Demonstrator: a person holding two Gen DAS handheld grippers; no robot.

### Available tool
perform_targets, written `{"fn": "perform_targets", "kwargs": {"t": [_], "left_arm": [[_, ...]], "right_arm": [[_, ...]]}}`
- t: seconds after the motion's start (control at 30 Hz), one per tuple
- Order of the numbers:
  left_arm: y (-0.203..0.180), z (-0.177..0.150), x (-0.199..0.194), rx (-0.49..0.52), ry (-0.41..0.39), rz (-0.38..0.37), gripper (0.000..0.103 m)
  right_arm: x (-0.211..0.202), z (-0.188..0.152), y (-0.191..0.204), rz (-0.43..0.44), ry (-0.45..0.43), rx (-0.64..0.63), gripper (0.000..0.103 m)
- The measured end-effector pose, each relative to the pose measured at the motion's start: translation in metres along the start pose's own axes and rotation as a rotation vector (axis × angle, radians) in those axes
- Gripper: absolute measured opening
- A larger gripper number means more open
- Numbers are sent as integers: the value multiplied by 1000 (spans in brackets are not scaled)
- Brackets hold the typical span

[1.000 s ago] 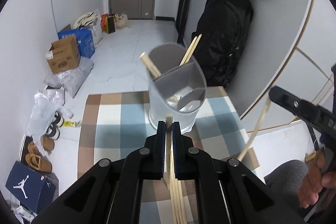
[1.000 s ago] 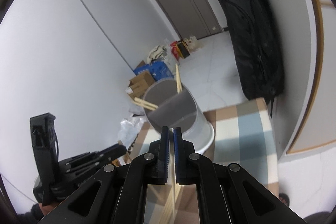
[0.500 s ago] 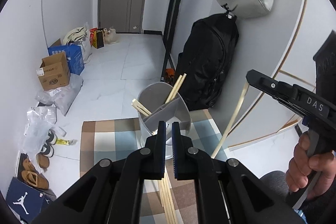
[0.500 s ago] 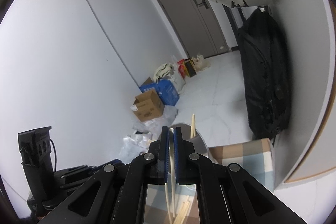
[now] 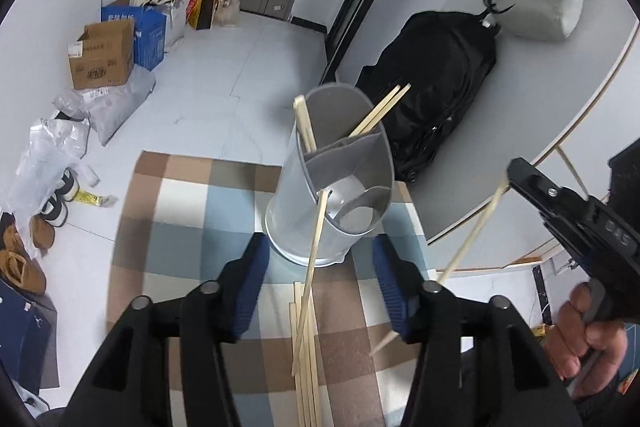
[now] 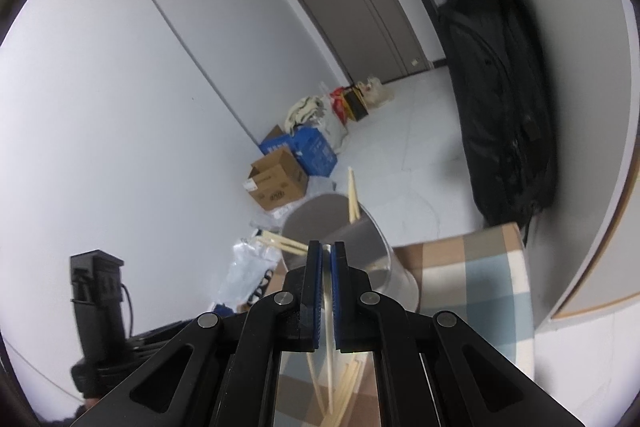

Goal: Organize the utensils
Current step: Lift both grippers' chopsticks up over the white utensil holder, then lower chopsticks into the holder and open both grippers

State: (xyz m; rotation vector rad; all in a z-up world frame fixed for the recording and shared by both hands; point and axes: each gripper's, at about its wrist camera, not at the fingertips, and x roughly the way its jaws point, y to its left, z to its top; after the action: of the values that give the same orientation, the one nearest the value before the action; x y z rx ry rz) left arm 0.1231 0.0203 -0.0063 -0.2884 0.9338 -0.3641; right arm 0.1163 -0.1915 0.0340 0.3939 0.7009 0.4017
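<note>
A checked mat is lying under both grippers. On it, just ahead of the left gripper, a grey divided holder is standing with chopsticks leaning inside. The left jaws have just been opening and are standing apart around a chopstick that is leaning against the holder's rim, touching neither pad. The right gripper is clamping a single pale chopstick, its jaws together on it, with the holder just beyond. Loose chopsticks are lying below the left jaws.

Chopsticks: pale bare wood, matt. Holder: grey plastic, smooth, semi-matt. Mat: checked woven cloth; backpack: black fabric.
</note>
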Motion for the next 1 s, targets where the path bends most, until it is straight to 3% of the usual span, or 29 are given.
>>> {"fn": "perform_targets", "kwargs": {"t": [0.17,0.33,0.4,0.47,0.5,0.77,1.0], "left_arm": [[-7,1,40,26,79,65,50],[-2,3,50,-4,95,37,48],[-1,3,49,-10,98,22,23],[-3,3,48,-4,104,16,7],[-4,3,47,-1,100,9,5],[-6,7,35,-8,50,-11,1],[-22,19,12,47,8,-13,0]], "right_arm": [[0,-4,-8,-11,13,12,4],[-2,-1,-10,-20,9,-1,4],[-2,-1,-12,-19,12,-2,4],[-3,-1,-12,-19,10,1,4],[-3,0,-13,-18,12,4,4],[-3,2,-10,-12,8,-5,4],[-4,15,-1,0,-12,-25,4]]}}
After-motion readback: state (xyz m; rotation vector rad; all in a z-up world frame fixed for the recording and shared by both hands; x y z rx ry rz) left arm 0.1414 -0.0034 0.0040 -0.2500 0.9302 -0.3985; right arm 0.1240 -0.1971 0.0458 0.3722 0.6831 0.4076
